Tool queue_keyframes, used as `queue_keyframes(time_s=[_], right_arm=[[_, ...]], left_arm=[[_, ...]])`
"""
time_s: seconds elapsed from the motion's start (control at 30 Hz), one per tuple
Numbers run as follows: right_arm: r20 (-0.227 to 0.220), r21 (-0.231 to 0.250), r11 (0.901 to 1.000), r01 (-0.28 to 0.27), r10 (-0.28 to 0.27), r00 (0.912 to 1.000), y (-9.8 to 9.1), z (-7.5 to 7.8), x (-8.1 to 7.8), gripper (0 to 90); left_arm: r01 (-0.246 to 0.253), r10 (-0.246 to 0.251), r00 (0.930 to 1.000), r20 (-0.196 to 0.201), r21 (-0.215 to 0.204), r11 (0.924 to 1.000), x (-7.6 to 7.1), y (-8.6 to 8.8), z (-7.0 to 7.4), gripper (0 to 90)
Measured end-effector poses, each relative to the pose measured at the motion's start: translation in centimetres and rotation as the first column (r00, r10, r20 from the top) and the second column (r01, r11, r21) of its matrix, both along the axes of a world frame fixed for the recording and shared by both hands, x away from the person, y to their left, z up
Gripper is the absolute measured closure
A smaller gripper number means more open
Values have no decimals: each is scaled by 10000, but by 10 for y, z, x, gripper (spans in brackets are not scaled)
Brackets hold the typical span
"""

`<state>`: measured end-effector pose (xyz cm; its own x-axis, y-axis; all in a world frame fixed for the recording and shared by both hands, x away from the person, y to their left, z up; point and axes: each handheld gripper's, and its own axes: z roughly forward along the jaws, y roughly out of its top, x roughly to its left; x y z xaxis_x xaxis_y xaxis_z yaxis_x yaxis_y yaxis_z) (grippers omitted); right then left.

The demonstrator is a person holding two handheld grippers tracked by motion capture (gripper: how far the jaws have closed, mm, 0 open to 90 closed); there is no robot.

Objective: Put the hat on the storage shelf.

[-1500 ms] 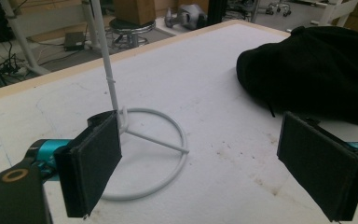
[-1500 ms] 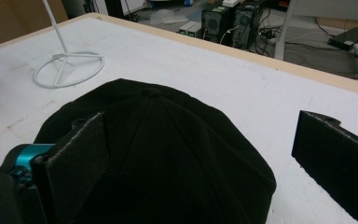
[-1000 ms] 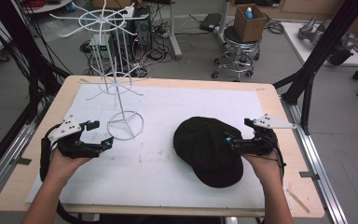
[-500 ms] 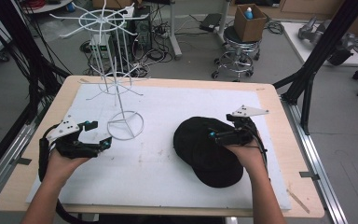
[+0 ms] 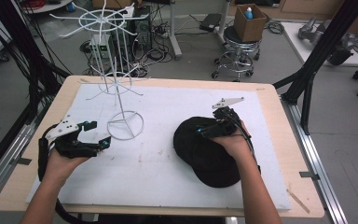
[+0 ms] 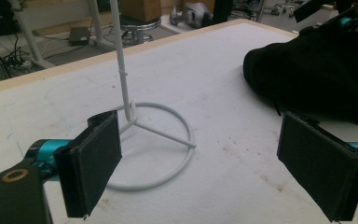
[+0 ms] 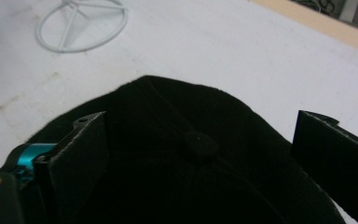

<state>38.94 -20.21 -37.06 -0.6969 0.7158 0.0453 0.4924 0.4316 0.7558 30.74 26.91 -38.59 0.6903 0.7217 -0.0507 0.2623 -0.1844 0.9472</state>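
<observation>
A black cap [image 5: 205, 151] lies on the white mat, right of centre, its brim toward the person. My right gripper [image 5: 210, 124] hovers over the cap's crown. In the right gripper view its jaws stand open on either side of the crown's top button [image 7: 201, 144], with nothing pinched. A white wire rack [image 5: 116, 84] stands at the back left on a ring base [image 5: 126, 124]. My left gripper [image 5: 99, 133] rests open near the mat's left edge, just left of that ring base [image 6: 189, 135]. The cap [image 6: 317, 70] shows at the right of the left gripper view.
The white mat [image 5: 168, 107] covers most of a wooden table [image 5: 268, 93]. Black frame posts [image 5: 307, 70] rise at the table's right and left sides. A stool [image 5: 235, 56] with a cardboard box [image 5: 249, 21] and cables stand on the floor behind.
My right gripper has moved left from the cap's right edge to above its crown. The left gripper has barely shifted.
</observation>
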Motion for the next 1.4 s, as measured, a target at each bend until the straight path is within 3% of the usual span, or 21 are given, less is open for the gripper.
queue_keyframes(time_s=[0.03,0.1,0.2,0.23,0.27,0.3,0.33,0.43,0.53,0.63,0.77,0.87,1.13,1.23,1.4], right_arm=[[-242,-359,9994,-8,-1,9997,-1,-4,2,65],[-395,-458,9990,-9,-9,9992,-1,-5,2,101],[-757,-488,9983,-313,276,9968,-2,-3,1,283],[-939,-621,9971,-436,377,9949,-2,-2,-1,429],[-973,-833,9955,-454,373,9946,-1,-2,-2,486],[-973,-833,9955,-454,373,9946,-1,-2,-2,486],[-1292,-892,9948,-500,382,9909,-2,-3,-2,564],[-1525,-927,9945,-490,344,9877,-3,-4,-3,638],[-1353,-722,9960,-520,419,9899,-6,-4,-6,716],[-1149,-434,9978,-510,457,9923,-8,-2,-8,727],[-418,182,9984,-541,549,9976,-10,10,-16,734],[-148,388,9977,-554,560,9983,-10,17,-20,736],[661,787,9925,-940,889,9938,-10,41,-30,736],[1026,1185,9879,-1001,881,9908,-12,52,-36,736],[1342,1488,9826,-1111,913,9867,-14,69,-40,736]], left_arm=[[-1,1,10000,-6,7,10000,0,0,0,139],[-6,6,10000,-20,45,10000,0,0,0,139],[-16,17,10000,-65,73,10000,1,0,-1,139],[-26,27,10000,-74,69,10000,1,0,-1,139],[-28,29,10000,-79,75,10000,1,0,-1,139],[-28,29,10000,-79,75,10000,1,0,-1,139],[-26,27,10000,-79,84,10000,1,0,-1,139],[-12,13,10000,-93,104,9999,0,-1,-1,140],[-34,35,9999,-99,105,9999,1,-1,-1,140],[-22,23,9999,-100,108,9999,1,-1,-1,140],[-26,27,9999,-113,94,10000,1,0,-1,140],[-46,47,9999,-111,80,10000,0,0,-1,140],[-37,37,9999,-96,35,10000,0,0,0,140],[-21,21,9999,-102,46,10000,0,0,0,140],[10,-9,10000,-94,31,10000,0,0,0,140]])
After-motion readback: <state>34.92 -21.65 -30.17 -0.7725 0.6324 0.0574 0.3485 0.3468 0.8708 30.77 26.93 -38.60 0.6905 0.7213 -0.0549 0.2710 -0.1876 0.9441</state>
